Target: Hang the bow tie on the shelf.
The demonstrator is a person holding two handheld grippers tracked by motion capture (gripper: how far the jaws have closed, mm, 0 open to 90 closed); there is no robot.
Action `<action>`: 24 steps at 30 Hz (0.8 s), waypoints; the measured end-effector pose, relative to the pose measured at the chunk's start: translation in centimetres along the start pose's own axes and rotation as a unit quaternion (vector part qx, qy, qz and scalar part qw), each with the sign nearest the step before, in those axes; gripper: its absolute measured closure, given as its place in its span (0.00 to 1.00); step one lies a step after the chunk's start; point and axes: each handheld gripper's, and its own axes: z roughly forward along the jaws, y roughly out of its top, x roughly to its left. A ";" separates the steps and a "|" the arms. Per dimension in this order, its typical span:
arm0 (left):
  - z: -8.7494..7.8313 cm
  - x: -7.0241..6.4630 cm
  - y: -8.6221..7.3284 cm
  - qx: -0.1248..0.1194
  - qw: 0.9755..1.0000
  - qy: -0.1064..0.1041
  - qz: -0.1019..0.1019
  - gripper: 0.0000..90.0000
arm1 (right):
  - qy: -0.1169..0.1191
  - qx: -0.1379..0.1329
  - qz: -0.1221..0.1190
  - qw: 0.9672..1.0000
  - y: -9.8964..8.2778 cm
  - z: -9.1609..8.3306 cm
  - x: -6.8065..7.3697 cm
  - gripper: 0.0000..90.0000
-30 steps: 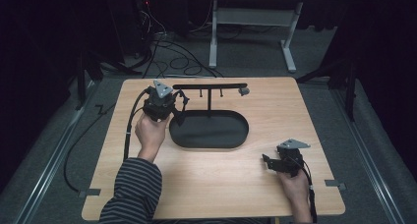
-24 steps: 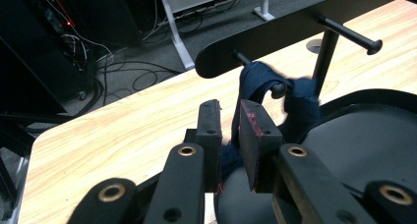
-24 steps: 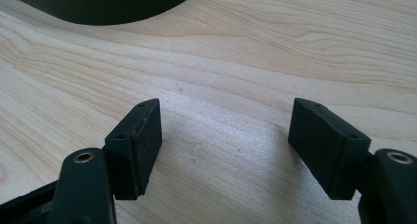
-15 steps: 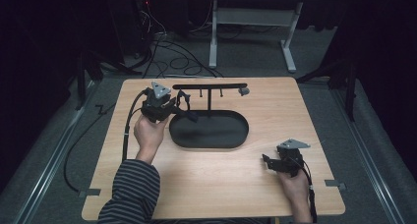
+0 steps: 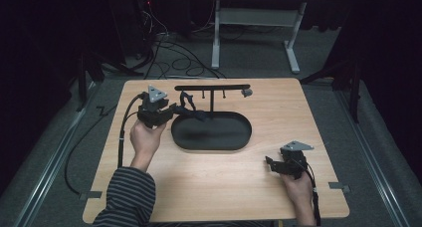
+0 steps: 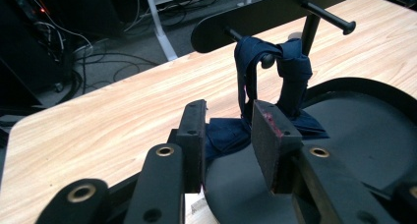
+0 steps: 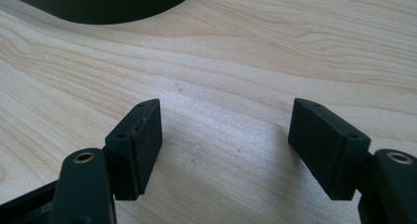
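High view, left to right: left tongs (image 5: 175, 109) sit at the left end of the rack (image 5: 213, 87), right beside the dark blue strap (image 5: 188, 106) that hangs from a peg and trails onto the tray (image 5: 211, 132). Left gripper view: the strap (image 6: 275, 76) is looped over a peg (image 6: 266, 60), its tail bunched on the tray rim between and just ahead of the jaws. The jaws have just been opening; the pads now stand apart with cloth lying between them, not pinched, so the strap is released. Risks as I judge them: the loop sits near the peg's tip, so it may slide off under its own weight or if the tongs brush it on backing out. The tail lies so close to the left pad (image 6: 194, 135) that cloth could snag and be dragged, pulling the loop loose. A knock against the post (image 6: 309, 35) could rock the rack, though it looks steady on its tray base. Right tongs (image 5: 272, 165) rest on the bench (image 5: 209, 187) near the right front corner, well apart from the tray; right gripper view shows them spread wide with nothing but bare wood between, so little hazard from that side.
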 end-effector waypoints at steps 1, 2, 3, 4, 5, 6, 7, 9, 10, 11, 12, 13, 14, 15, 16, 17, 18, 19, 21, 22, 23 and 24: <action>-0.1 0.1 -0.1 0.000 1.000 0.000 -0.003 0.73 | 0.000 0.000 0.000 1.000 0.0 0.0 0.0 0.33; -0.2 0.2 -0.2 0.001 1.000 -0.001 -0.003 0.72 | 0.000 0.000 -0.001 1.000 0.0 0.0 0.0 0.33; -0.3 0.3 -0.3 0.001 1.000 -0.001 -0.006 0.71 | 0.000 0.000 -0.001 1.000 0.0 0.0 0.0 0.33; -0.4 0.3 -0.4 0.002 1.000 -0.003 -0.007 0.71 | 0.000 0.000 -0.001 1.000 0.0 0.0 0.0 0.33; -0.5 0.4 -0.4 0.000 1.000 -0.002 -0.008 0.70 | 0.000 0.000 -0.001 1.000 0.0 0.0 0.0 0.33; -0.6 0.4 -0.5 -0.001 1.000 -0.003 -0.008 0.70 | 0.000 0.000 -0.001 1.000 0.0 0.0 0.0 0.33; -0.7 0.4 -0.5 -0.001 1.000 -0.004 -0.008 0.69 | 0.000 0.000 -0.002 1.000 0.0 0.0 0.0 0.33; -1.0 0.5 -0.6 0.000 1.000 -0.003 -0.006 0.68 | 0.000 0.000 -0.001 1.000 0.0 0.0 0.0 0.33; -1.1 0.5 -0.7 -0.001 1.000 -0.003 -0.007 0.68 | 0.000 0.000 -0.001 1.000 0.0 0.0 0.0 0.33; -1.2 0.5 -0.8 -0.003 1.000 -0.003 -0.007 0.68 | 0.000 0.000 -0.001 1.000 0.0 0.0 0.0 0.33; -1.3 0.6 -0.9 -0.004 1.000 -0.003 -0.009 0.68 | 0.000 0.000 -0.001 1.000 0.0 0.0 0.0 0.33; -1.4 0.7 -1.0 -0.005 1.000 -0.003 -0.009 0.68 | 0.000 0.000 -0.001 1.000 0.0 0.0 0.0 0.33; -1.6 0.7 -1.1 -0.009 1.000 -0.003 -0.012 0.68 | 0.000 0.000 -0.002 1.000 0.0 0.0 0.0 0.33; -1.7 0.8 -1.2 -0.010 1.000 -0.004 -0.012 0.68 | 0.000 0.000 -0.002 1.000 0.0 0.0 0.0 0.33; -1.9 0.9 -1.3 -0.011 1.000 -0.003 -0.014 0.68 | 0.000 0.000 -0.002 1.000 0.0 0.0 0.0 0.33; -2.0 1.0 -1.5 -0.013 1.000 -0.004 -0.017 0.69 | 0.000 0.000 -0.001 1.000 0.0 0.0 0.0 0.33; -2.1 1.1 -1.6 -0.013 1.000 -0.004 -0.019 0.69 | 0.000 0.000 -0.002 1.000 0.0 0.0 0.0 0.33; -2.3 1.2 -1.7 -0.012 1.000 -0.004 -0.020 0.69 | 0.000 0.000 -0.002 1.000 0.0 0.0 0.0 0.33; -2.6 1.3 -1.9 -0.015 1.000 -0.003 -0.020 0.69 | -0.001 0.000 -0.001 1.000 0.0 0.0 0.0 0.33; -2.8 1.4 -2.0 -0.017 1.000 -0.004 -0.022 0.69 | -0.001 0.000 -0.001 1.000 0.0 0.0 0.0 0.33; -2.9 1.4 -2.0 -0.018 1.000 -0.003 -0.023 0.69 | -0.001 0.000 -0.001 1.000 0.0 0.0 0.0 0.33; -3.1 1.5 -2.1 -0.019 1.000 -0.002 -0.023 0.69 | -0.001 0.000 -0.001 1.000 0.0 0.0 0.0 0.33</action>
